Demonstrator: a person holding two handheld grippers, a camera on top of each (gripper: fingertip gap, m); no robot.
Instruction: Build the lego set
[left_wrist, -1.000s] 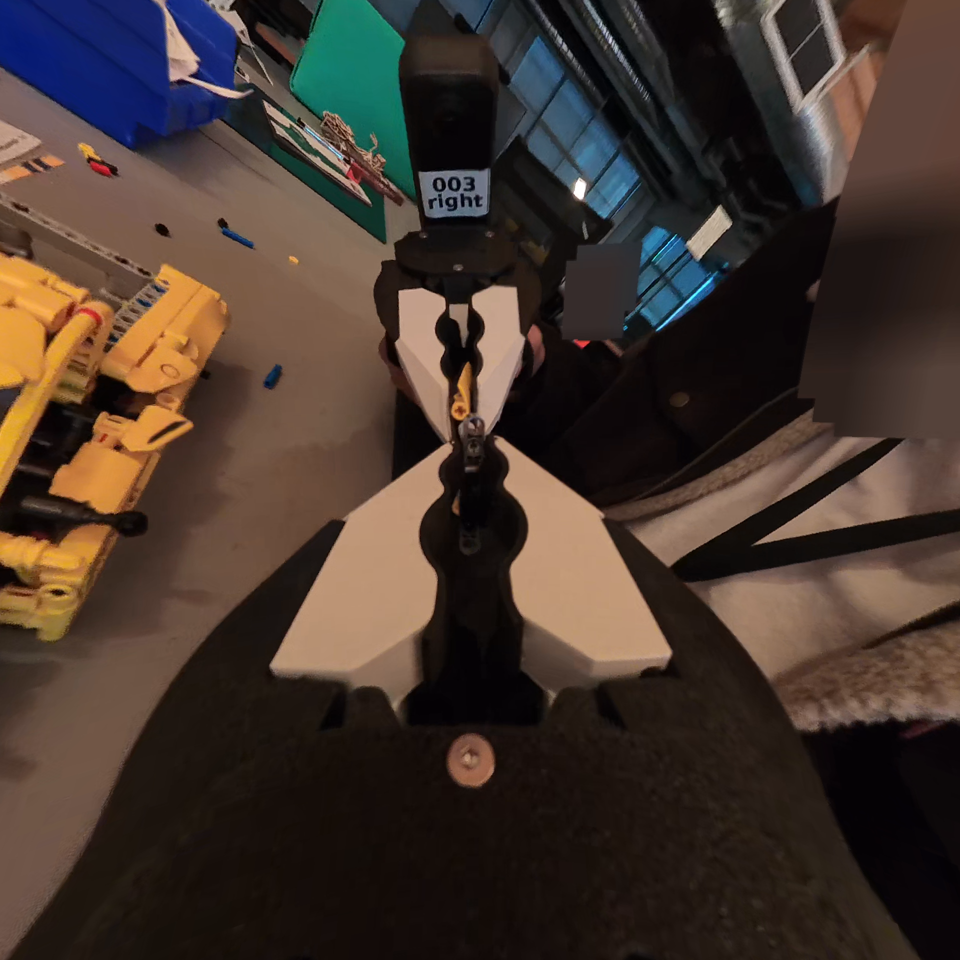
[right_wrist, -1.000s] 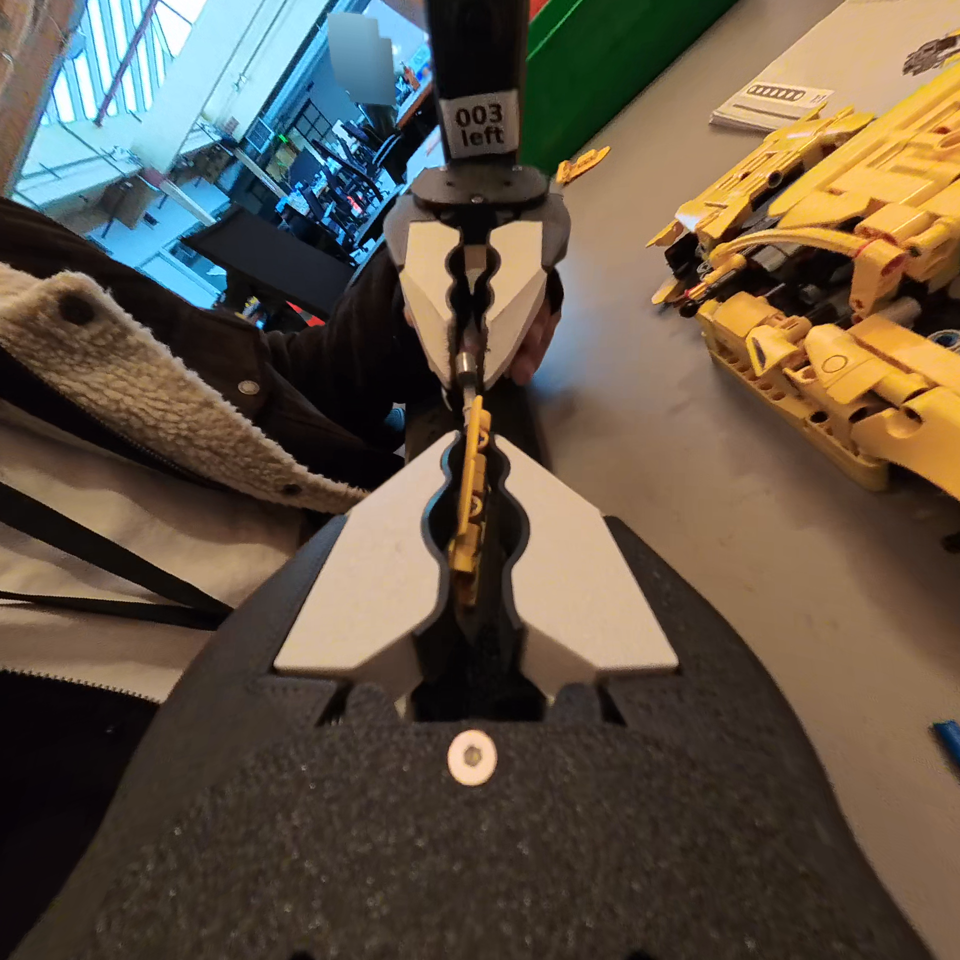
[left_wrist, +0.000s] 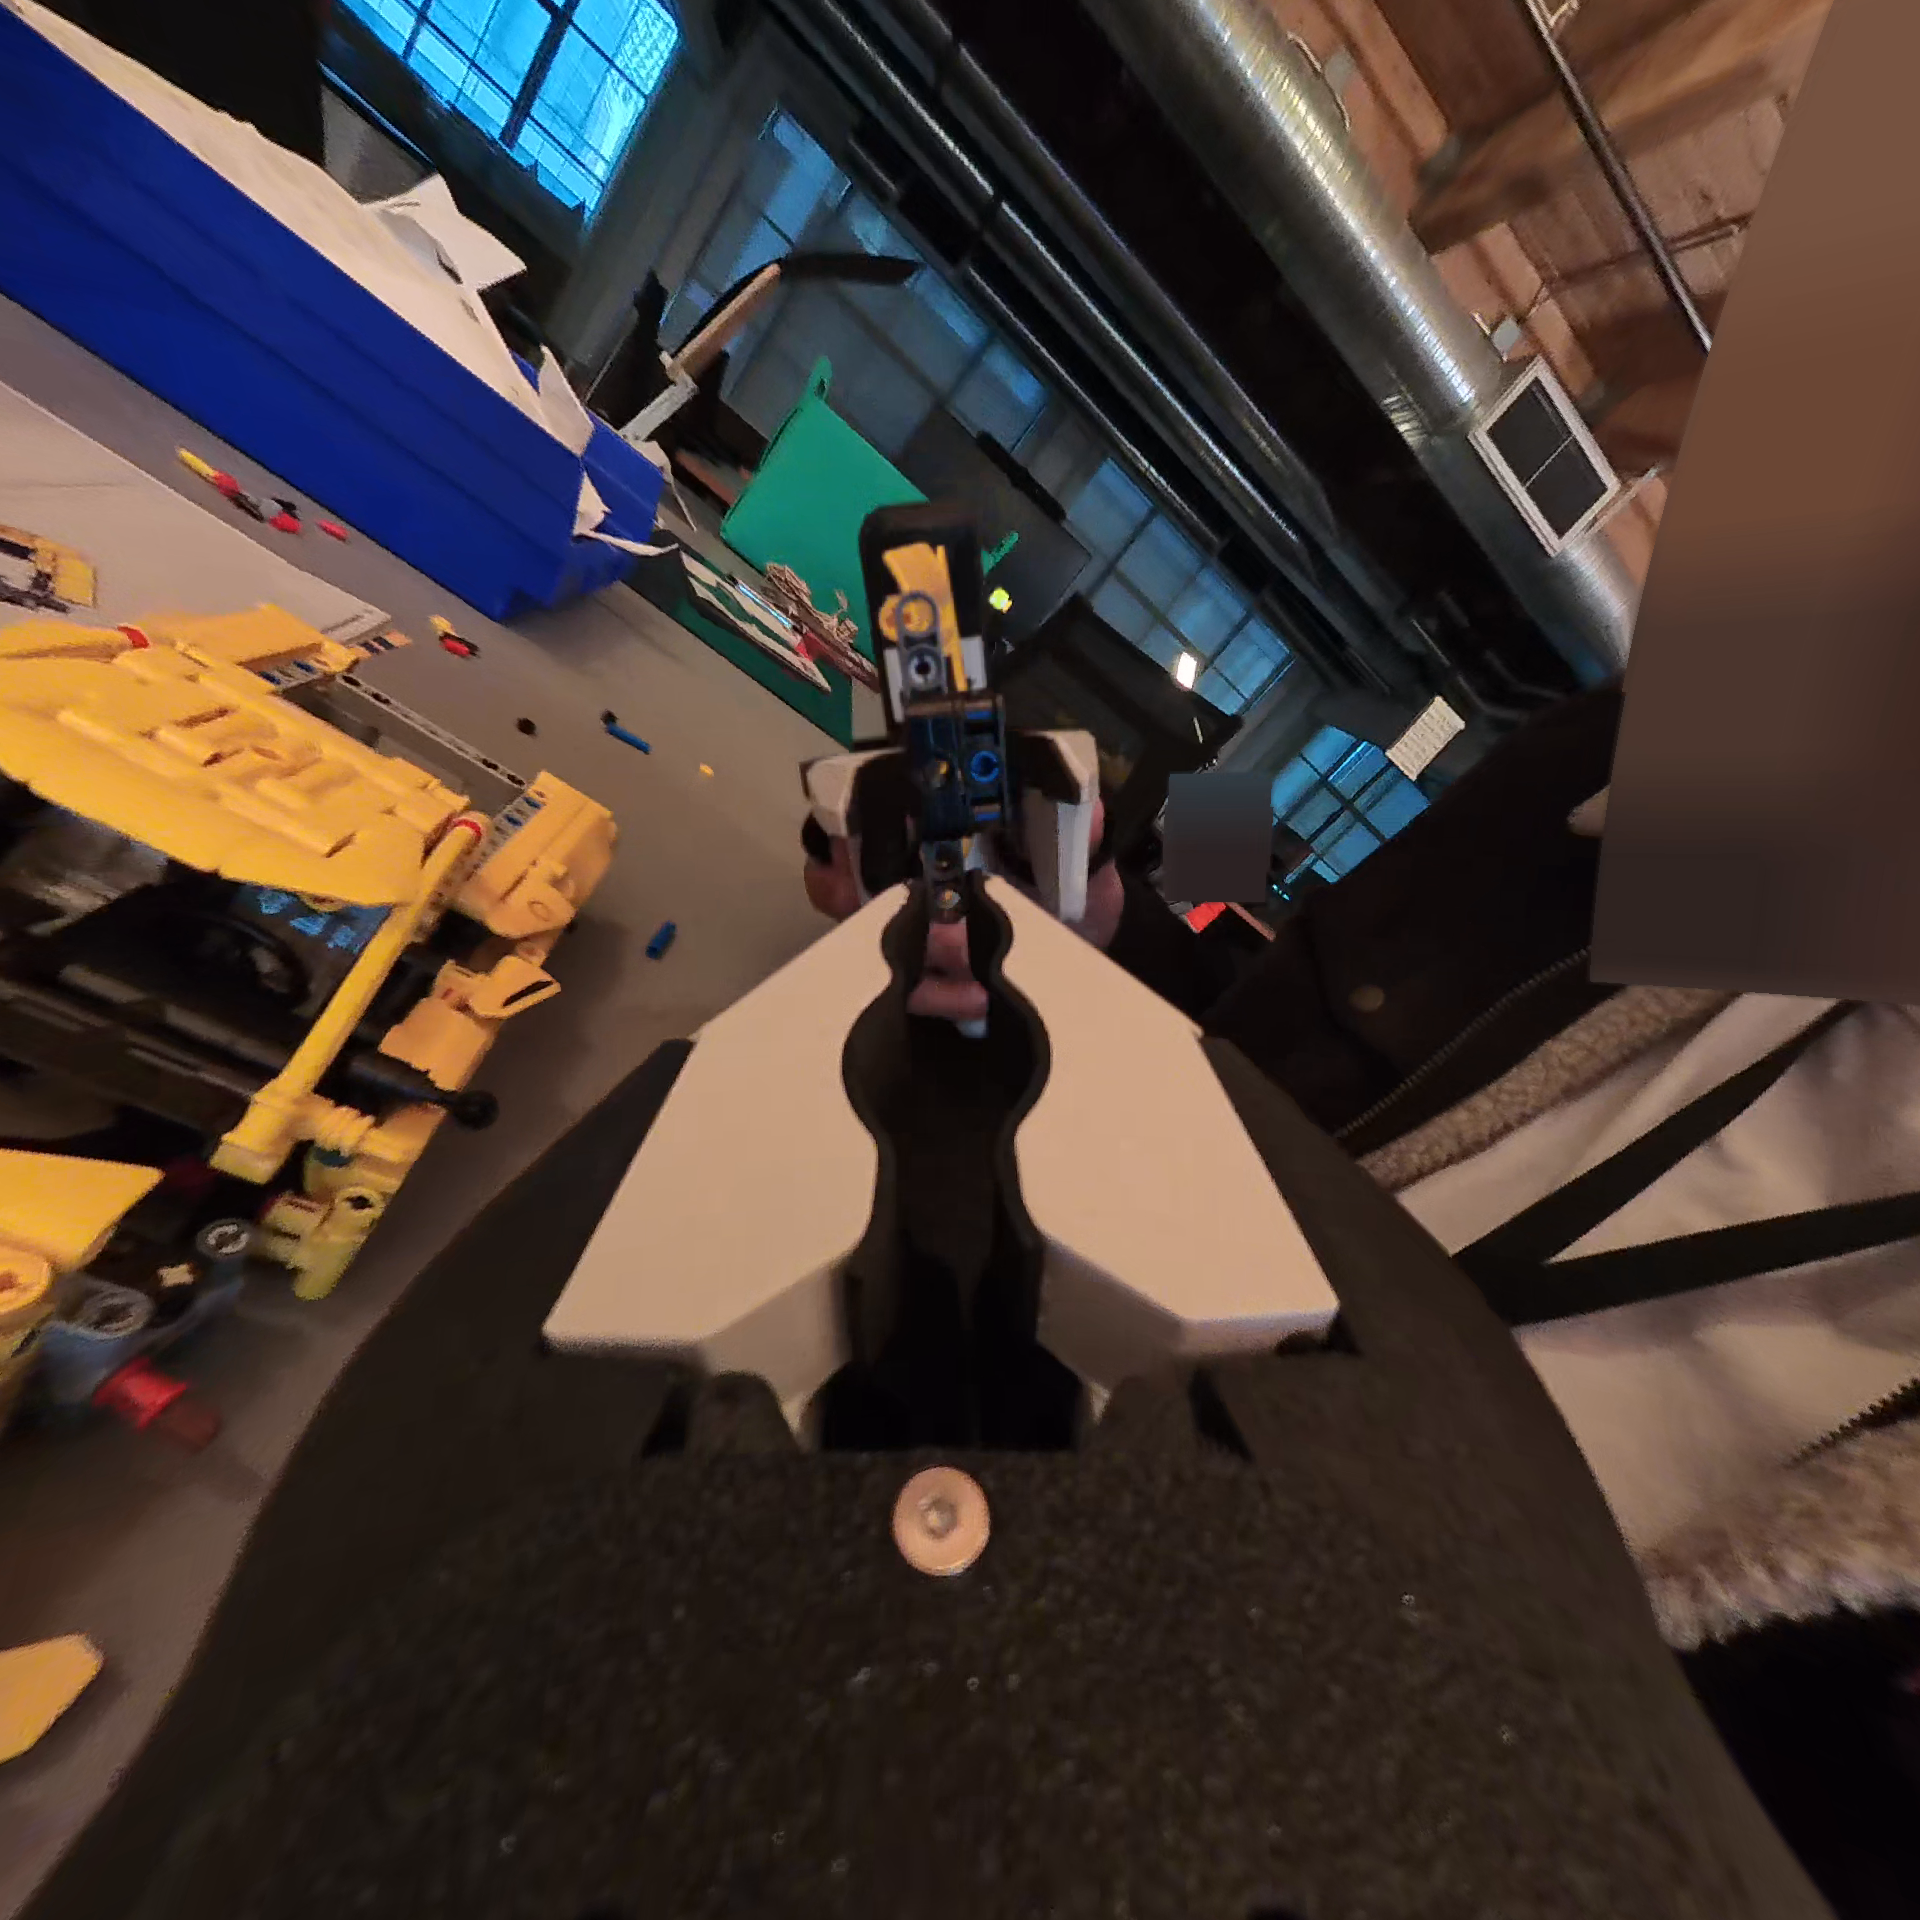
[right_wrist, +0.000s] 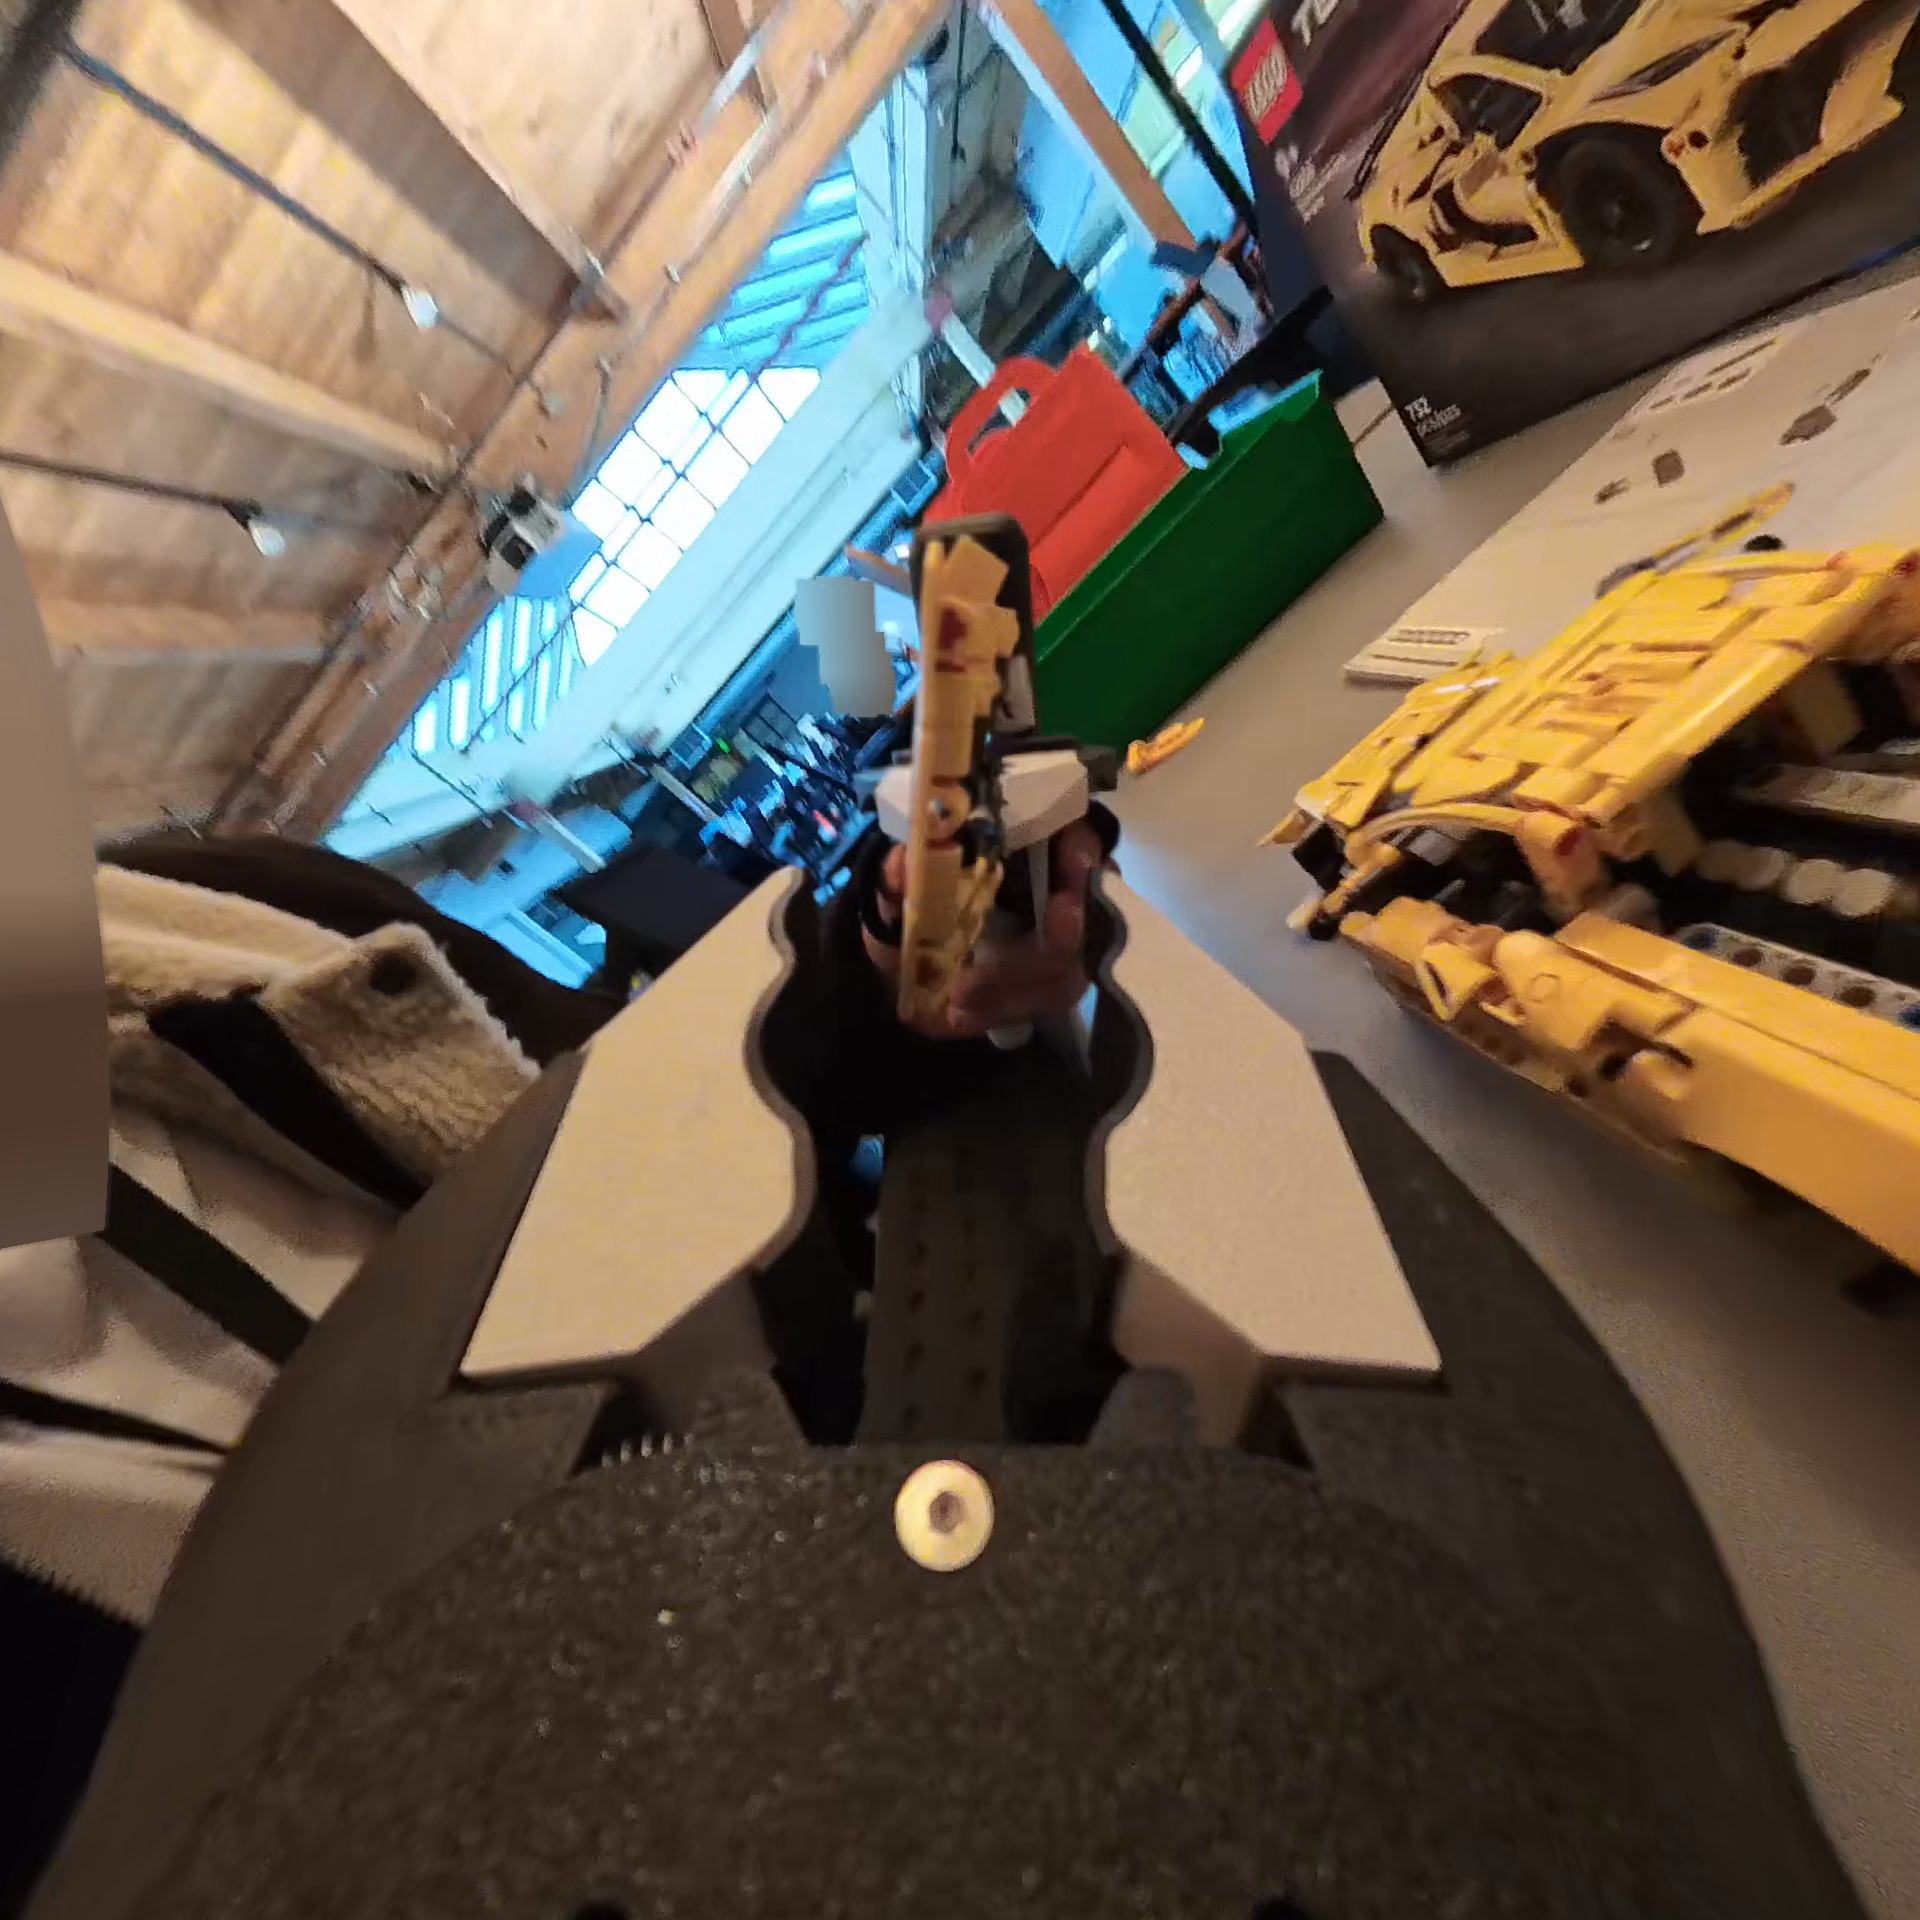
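- Above the grey table (left_wrist: 717, 831), the left gripper (left_wrist: 951, 899) has its two pale fingers pressed together on the lower end of a small lego sub-assembly (left_wrist: 940, 727)
- That sub-assembly stands upright out of the fingertips, dark blue and black low down, yellow and grey at the top, clear of the table
- From the right wrist view the same sub-assembly (right_wrist: 951, 790) shows its long yellow side, pinched in the far left gripper (right_wrist: 982, 821), with a person's hand just behind it
- The right gripper (right_wrist: 945, 914) is spread wide and holds nothing; its fingers sit on either side of the view and do not touch the sub-assembly
- Seen from the left wrist view, the right gripper (left_wrist: 951, 816) faces back from just behind the sub-assembly, its white fingers apart to left and right of it
- The large yellow lego car (left_wrist: 260, 769) lies on the table to the left, partly built, with black inner parts showing; in the right wrist view the car (right_wrist: 1610, 748) is on the right
- Small loose pieces dot the table near the car, among them a blue pin (left_wrist: 661, 938)
- A blue bin (left_wrist: 260, 343) stands at the far left of the table
- A green bin (right_wrist: 1195, 582) and the set's dark box (right_wrist: 1558, 208) stand at the far side, with a paper sheet (right_wrist: 1423, 649) lying near the car
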